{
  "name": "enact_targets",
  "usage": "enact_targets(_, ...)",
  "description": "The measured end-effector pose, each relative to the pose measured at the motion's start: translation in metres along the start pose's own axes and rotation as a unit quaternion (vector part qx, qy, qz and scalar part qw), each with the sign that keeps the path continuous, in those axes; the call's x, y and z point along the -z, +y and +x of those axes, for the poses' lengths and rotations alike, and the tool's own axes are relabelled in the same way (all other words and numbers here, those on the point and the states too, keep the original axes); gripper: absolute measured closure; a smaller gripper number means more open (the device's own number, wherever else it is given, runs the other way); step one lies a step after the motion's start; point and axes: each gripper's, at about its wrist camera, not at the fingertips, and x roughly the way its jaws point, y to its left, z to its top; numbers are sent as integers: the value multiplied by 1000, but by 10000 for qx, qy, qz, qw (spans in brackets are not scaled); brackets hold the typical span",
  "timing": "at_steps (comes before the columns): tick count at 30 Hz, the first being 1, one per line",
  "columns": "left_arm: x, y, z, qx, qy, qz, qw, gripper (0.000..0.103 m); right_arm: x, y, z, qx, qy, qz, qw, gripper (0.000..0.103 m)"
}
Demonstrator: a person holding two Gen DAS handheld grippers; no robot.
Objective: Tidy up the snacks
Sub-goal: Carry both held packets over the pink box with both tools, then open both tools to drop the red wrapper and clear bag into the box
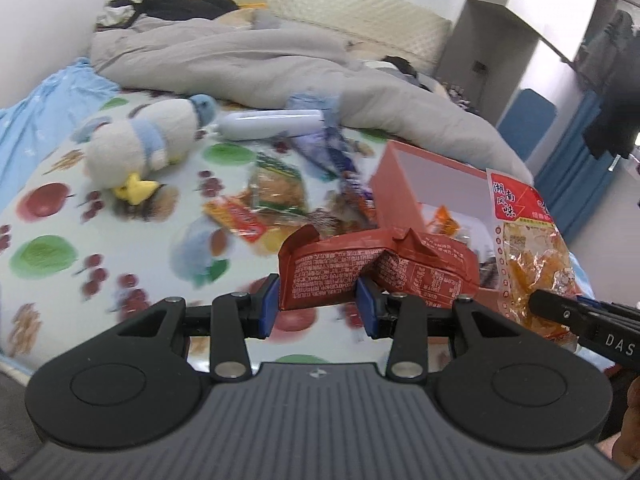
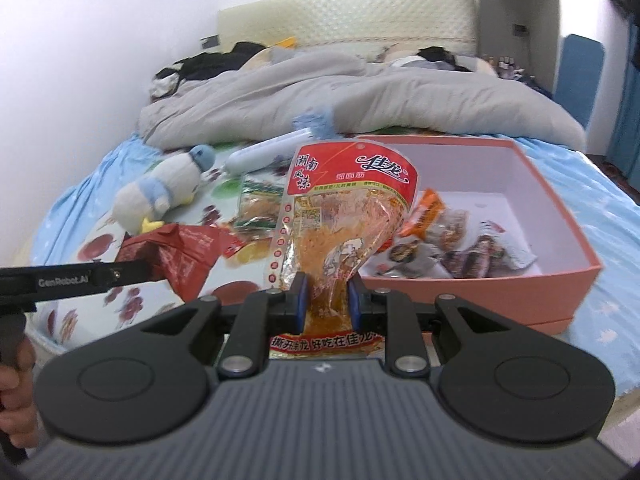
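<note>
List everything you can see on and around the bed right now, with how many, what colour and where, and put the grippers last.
Dark red packet: one, red-brown, held in the air left of the box.
Clear packet with red label: one, orange contents, held up beside the box.
Box: one, salmon pink with white inside, open on the bed's right side, several snack packs inside.
Loose snack packets: several, mixed colours, on the sheet left of the box.
Plush penguin: one, white and light blue, lying on the fruit-print sheet.
White tube: one, lying near the duvet.
Duvet: one, grey, bunched across the bed.
Headboard: one, cream.
Left gripper: shut on the dark red packet.
Right gripper: shut on the clear packet.
</note>
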Motion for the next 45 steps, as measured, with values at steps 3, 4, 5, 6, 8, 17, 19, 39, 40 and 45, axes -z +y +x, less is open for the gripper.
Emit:
enact_targets(3, -7, -13, 5, 111, -87, 84, 9999, 57, 2, -12, -2, 265, -92, -1, 9996, 79)
enact_targets(4, -10, -17, 7, 147, -117, 130, 9997, 57, 3, -17, -1, 303, -97, 23, 9995, 79)
enact_targets(5, -13, -21, 9, 173, -140, 172, 9996, 57, 3, -21, 0, 328, -106, 45, 9994, 79)
enact_targets(6, -17, -25, 12, 196, -161, 199, 9995, 57, 2, -26, 2, 388, -120, 58, 9992, 79)
enact_targets(8, -24, -33, 18, 261, -182, 247, 9992, 57, -1, -33, 6, 452, -154, 70, 9988, 79)
enact_targets(17, -49, -72, 54, 464, -138, 610, 9970, 57, -23, -65, 27, 594, -232, 243, 9977, 79)
enact_targets(19, -55, -77, 64, 588, -32, 553, 9967, 57, -25, -73, 32, 646, -193, 287, 9973, 79)
enact_targets(39, -95, -133, 198, 894, 763, 802, 9898, 56, -47, -127, 118, 789, 345, 543, 9948, 78)
enact_targets(40, -95, -135, 204, 907, 814, 820, 9892, 56, -47, -129, 122, 809, 374, 557, 9945, 78)
enact_targets(45, -93, -139, 229, 978, 1001, 734, 9874, 56, -45, -138, 142, 672, 649, 624, 9937, 74)
